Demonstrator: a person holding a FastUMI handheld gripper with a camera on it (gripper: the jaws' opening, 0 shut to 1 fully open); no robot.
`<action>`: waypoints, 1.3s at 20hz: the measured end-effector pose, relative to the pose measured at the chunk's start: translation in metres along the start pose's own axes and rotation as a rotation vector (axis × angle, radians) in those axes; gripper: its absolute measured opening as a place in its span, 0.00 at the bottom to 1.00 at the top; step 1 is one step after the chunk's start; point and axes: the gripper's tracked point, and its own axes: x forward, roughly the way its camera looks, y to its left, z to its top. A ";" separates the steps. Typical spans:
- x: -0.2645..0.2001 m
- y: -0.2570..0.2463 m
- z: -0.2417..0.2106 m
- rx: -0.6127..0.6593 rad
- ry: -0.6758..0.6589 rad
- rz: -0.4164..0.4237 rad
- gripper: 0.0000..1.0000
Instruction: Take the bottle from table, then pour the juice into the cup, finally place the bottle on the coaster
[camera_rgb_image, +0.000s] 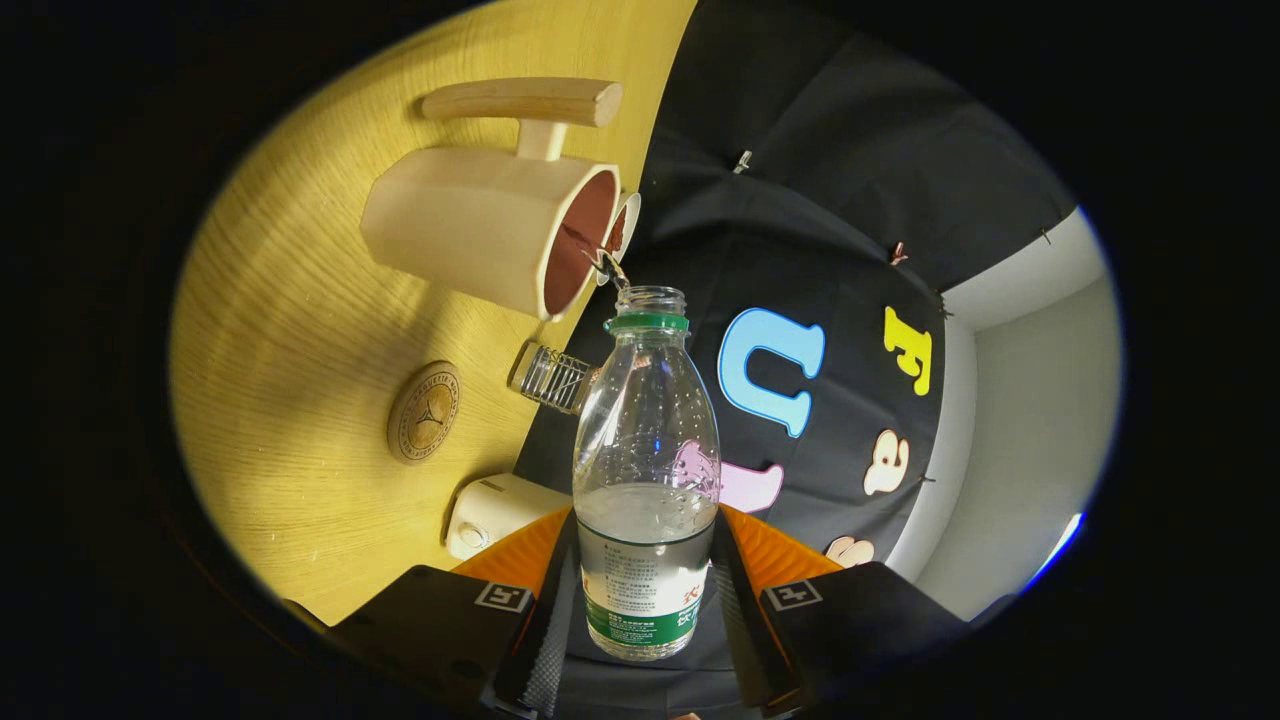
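My gripper (645, 610) is shut on a clear plastic bottle (645, 470) with a green neck ring and a green-and-white label, held between both fingers. The bottle has no cap and is tipped toward the cup, partly filled with clear liquid. A thin stream leaves its mouth and runs into the cream cup (490, 225), which has a reddish-brown inside and a wooden handle. The cup stands on the wooden table (300, 330) just beyond the bottle's mouth. A round wooden coaster (424, 412) lies on the table, apart from the cup and nearer to my fingers.
A small ribbed glass (553, 378) stands at the table's edge by the black cloth wall, close to the bottle's shoulder. A cream box-like object (495, 512) sits on the table just ahead of one finger. A second small cup rim (622, 225) peeks from behind the cream cup.
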 end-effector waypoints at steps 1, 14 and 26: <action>0.000 0.000 0.000 -0.008 -0.002 0.000 0.69; 0.003 -0.009 -0.003 -0.090 -0.017 -0.010 0.69; 0.004 -0.020 0.000 -0.202 -0.042 -0.022 0.69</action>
